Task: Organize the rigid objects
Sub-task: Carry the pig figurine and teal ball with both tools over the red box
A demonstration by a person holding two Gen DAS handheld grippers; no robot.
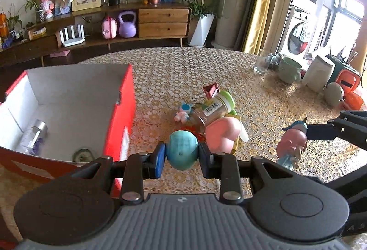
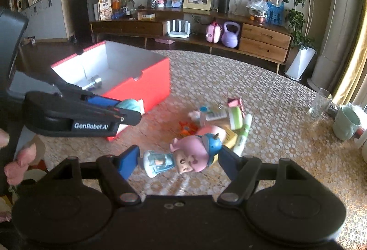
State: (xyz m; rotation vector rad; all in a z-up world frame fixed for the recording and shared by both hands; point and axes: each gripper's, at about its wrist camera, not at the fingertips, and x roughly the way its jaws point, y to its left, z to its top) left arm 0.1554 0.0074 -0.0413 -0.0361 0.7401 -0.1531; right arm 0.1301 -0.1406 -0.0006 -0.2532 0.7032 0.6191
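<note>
Between the left gripper's (image 1: 182,156) clenched pads, a teal egg (image 1: 182,150) (right gripper (image 2: 177,161) likewise clasping a figurine (image 2: 183,158))

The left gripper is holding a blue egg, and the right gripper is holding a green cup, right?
Not quite. The left gripper does hold the round blue plastic egg, but the right gripper holds a pink figurine with a blue hat, as the right wrist view shows.

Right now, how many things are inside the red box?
2 that I can see: a silver can lying by the box's left wall, and a round greenish thing at its near edge. More may be hidden.
</note>
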